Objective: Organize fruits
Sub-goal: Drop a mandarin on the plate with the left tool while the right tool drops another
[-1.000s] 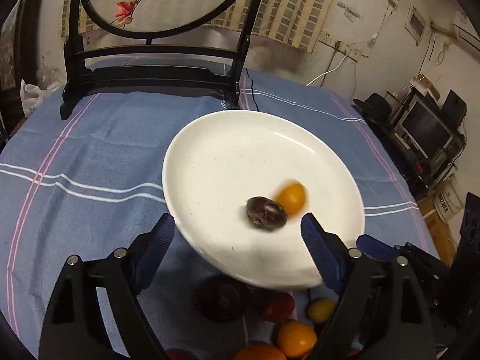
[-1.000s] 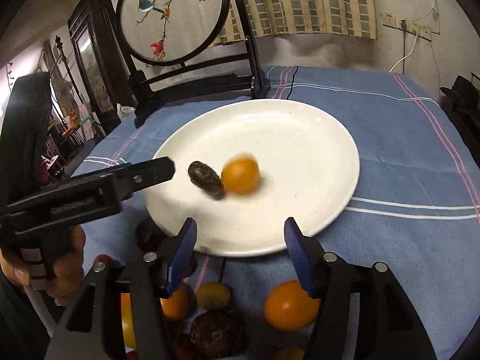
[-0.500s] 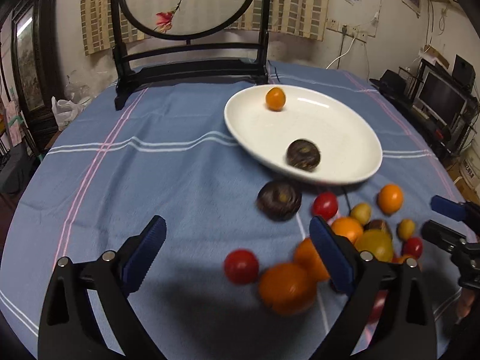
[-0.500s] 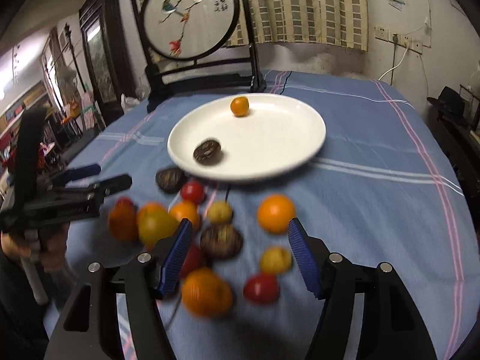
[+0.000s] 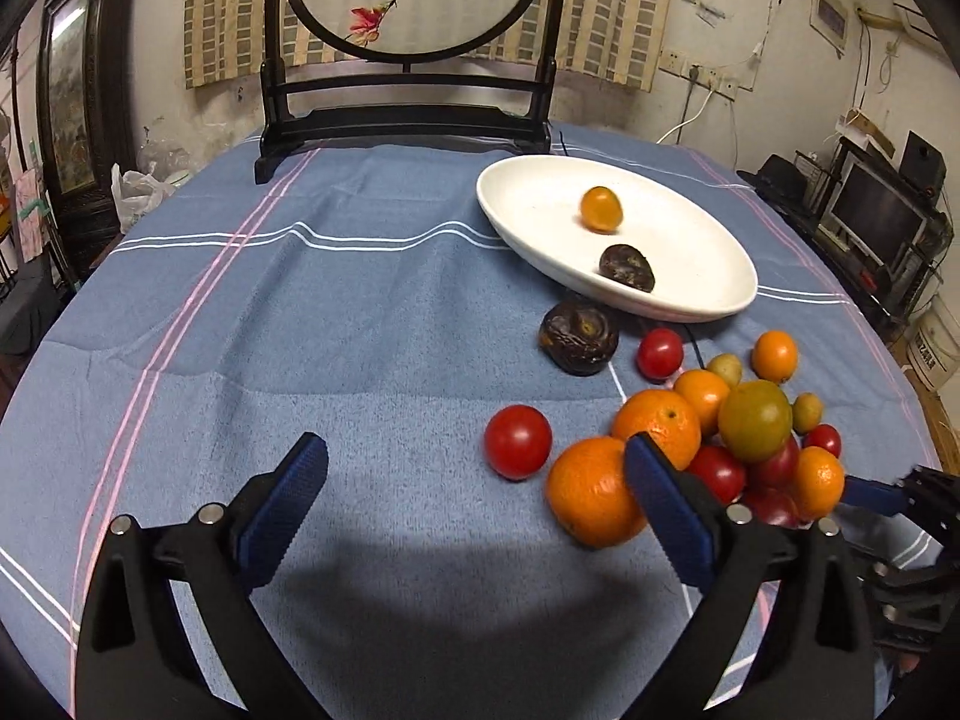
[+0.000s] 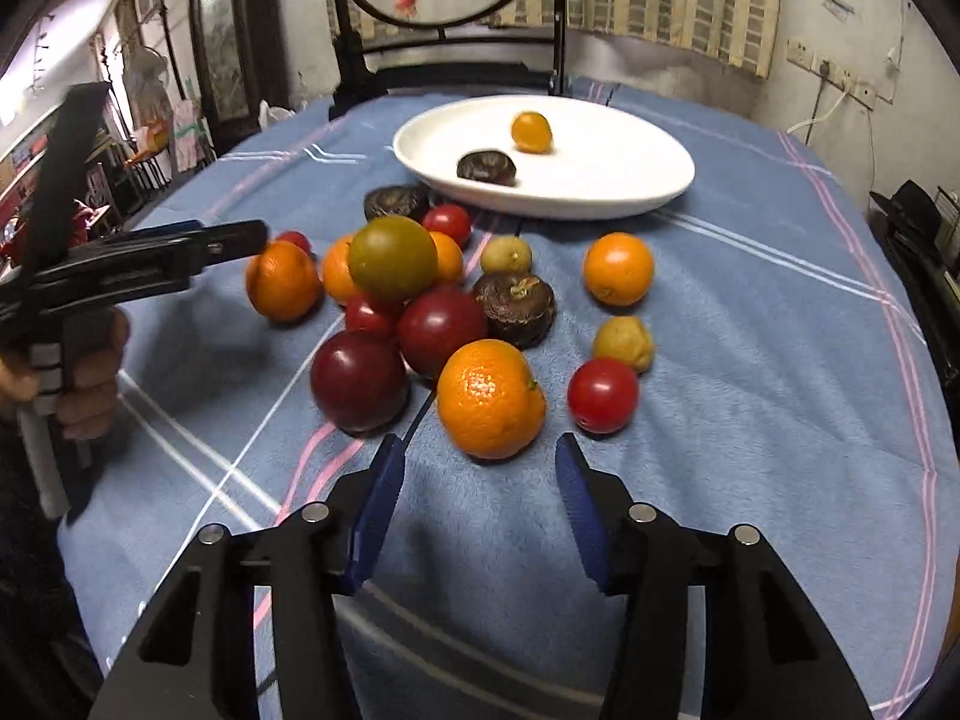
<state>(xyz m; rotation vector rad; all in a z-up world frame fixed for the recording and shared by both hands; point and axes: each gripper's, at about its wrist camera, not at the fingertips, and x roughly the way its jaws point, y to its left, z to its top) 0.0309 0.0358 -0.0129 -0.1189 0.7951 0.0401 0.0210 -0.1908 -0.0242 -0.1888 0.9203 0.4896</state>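
A white plate (image 5: 690, 309) (image 6: 540, 207) holds a small orange fruit (image 5: 601, 209) (image 6: 531, 131) and a dark wrinkled fruit (image 5: 627, 266) (image 6: 486, 167). In front of it, oranges, red tomatoes and other fruit lie heaped on the blue cloth. My left gripper (image 5: 474, 453) (image 6: 240, 237) hovers over the cloth left of the heap. Its jaws are opening, with nothing pressed; a red tomato (image 5: 517, 441) lies just ahead. My right gripper (image 6: 480, 456) (image 5: 870, 492) is closing just short of an orange (image 6: 489, 399), its pads clear of it.
A round painted screen on a black stand (image 5: 408, 120) (image 6: 444, 60) rises behind the plate. The round table's edge curves off left and right. A monitor and shelves (image 5: 876, 216) stand beyond the right edge, and a plastic bag (image 5: 135, 192) beyond the left.
Both grippers have drawn back from over the plate to the near side of the fruit heap. The small orange fruit rolled across the plate. Left jaws widened; right jaws narrowed.
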